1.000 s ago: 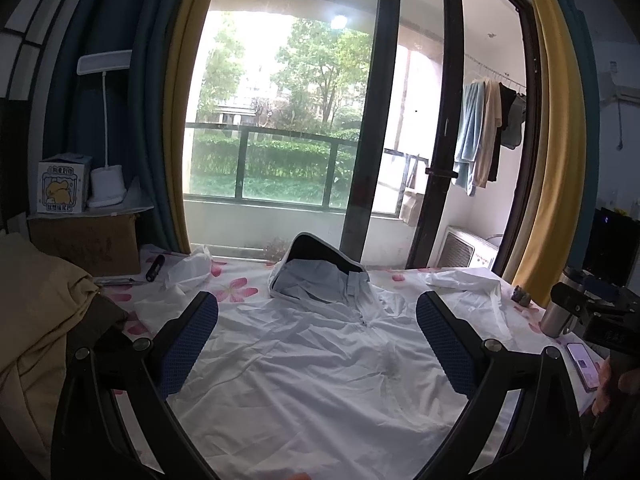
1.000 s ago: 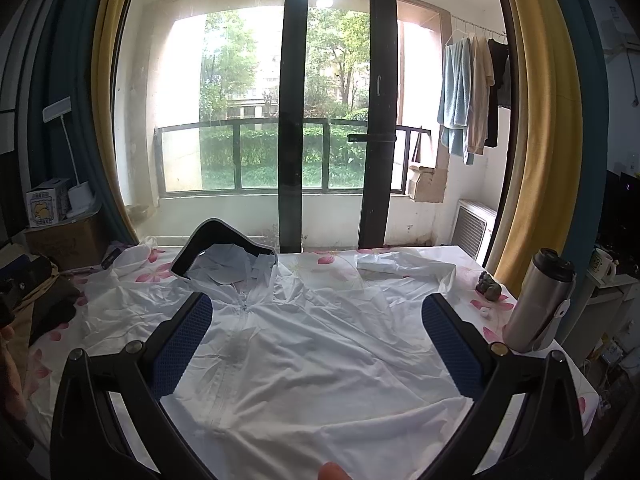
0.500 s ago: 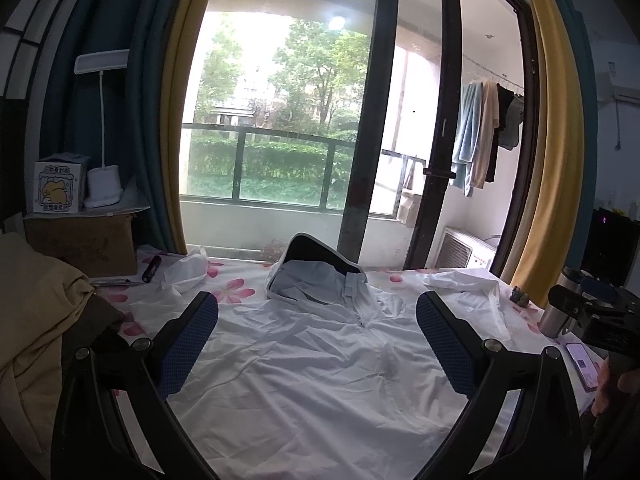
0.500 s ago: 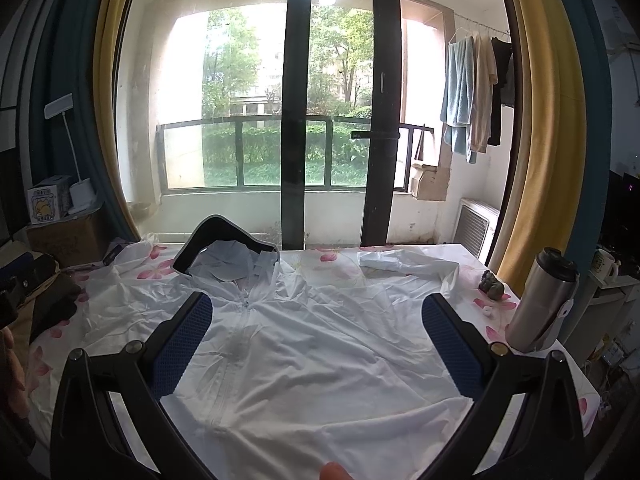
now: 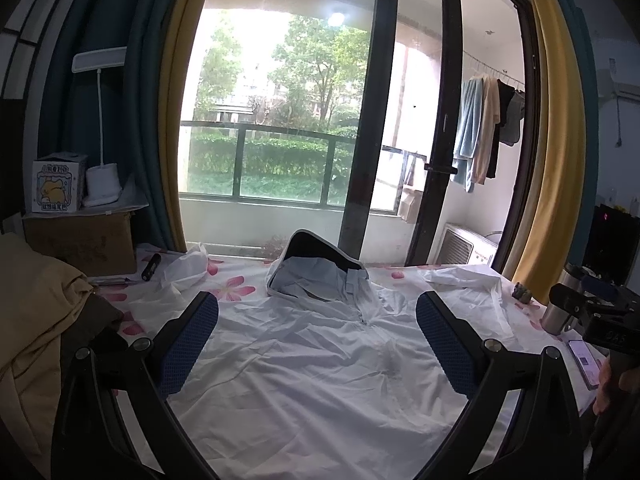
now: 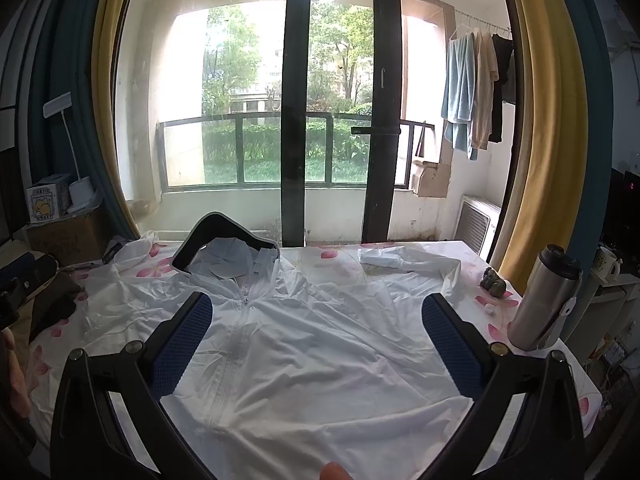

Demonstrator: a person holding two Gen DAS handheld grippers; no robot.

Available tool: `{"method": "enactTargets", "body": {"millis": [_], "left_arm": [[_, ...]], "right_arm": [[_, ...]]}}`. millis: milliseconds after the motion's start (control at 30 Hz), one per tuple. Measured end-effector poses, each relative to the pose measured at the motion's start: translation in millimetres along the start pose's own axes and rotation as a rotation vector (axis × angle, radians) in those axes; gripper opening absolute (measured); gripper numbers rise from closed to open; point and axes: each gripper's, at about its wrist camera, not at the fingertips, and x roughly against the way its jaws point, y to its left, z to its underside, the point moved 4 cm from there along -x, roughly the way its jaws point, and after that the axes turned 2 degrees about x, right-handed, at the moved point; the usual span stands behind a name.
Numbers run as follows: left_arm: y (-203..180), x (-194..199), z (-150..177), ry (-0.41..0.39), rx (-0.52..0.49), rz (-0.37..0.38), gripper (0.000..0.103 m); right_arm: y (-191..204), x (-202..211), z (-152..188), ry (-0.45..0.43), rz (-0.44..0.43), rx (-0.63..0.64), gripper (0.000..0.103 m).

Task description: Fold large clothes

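Tabletop (image 6: 532, 364), floral cloth, by balcony window. Carries all items below.

Jacket (image 6: 320, 344): white, hooded, zip front, spread flat face-up across most of tabletop. Hood (image 6: 224, 252) dark-rimmed, propped open at far edge, window side. Right sleeve (image 6: 404, 260) bent back toward far right corner; left sleeve (image 5: 186, 266) bunched at far left. Zip looks closed, body wrinkled. Progress, est.: laid out only; no fold visible. Left to do: sleeves in, sides over, hood down, halve.

Clothes pile (image 5: 36, 320): tan/dark, heaped at left edge, touching nothing of jacket's body as far as seen. Prob. next in queue.

Cardboard box (image 5: 80, 240), far left, closed; carries small printed carton (image 5: 56, 188) and lamp base (image 5: 102, 186). Contents of both: not visible.

Steel flask (image 6: 544, 300), upright, lid on, right edge, beside jacket hem side. Contents unseen.

Phone (image 5: 584, 360), flat, right edge, near flask.

Small dark object (image 6: 494, 280), right edge. Type unclear.

Left tool (image 5: 316, 340): blue pads wide apart, empty, above jacket chest.

Right tool (image 6: 318, 344): pads wide apart, empty, above jacket's lower front.
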Motion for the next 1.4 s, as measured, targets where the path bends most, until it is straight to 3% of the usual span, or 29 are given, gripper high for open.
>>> {"method": "enactTargets", "body": {"millis": [700,967,1233,1400], "left_arm": [[-4.2,-2.9,3.4,0.023,0.008,0.036,0.101],[1.1,-15.4,6.4,0.055,-0.001,-0.003,0.101],[10.9,-53.7,18.2,0.16,0.037,-0.017,0.101],[8.4,-82.6,26.4,0.217,0.029,-0.027,0.101]], "right_arm": [[-3.8,-5.9,7.5,0.027,0.007,0.0,0.103],[-6.1,-12.1,9.8,0.044,-0.007,0.012,0.103],[-52.5,-51.1,20.8,0.147,-0.005,0.068,0.103],[-91.9,-86.2,27.0,0.235,0.012,0.096,0.088]]}}
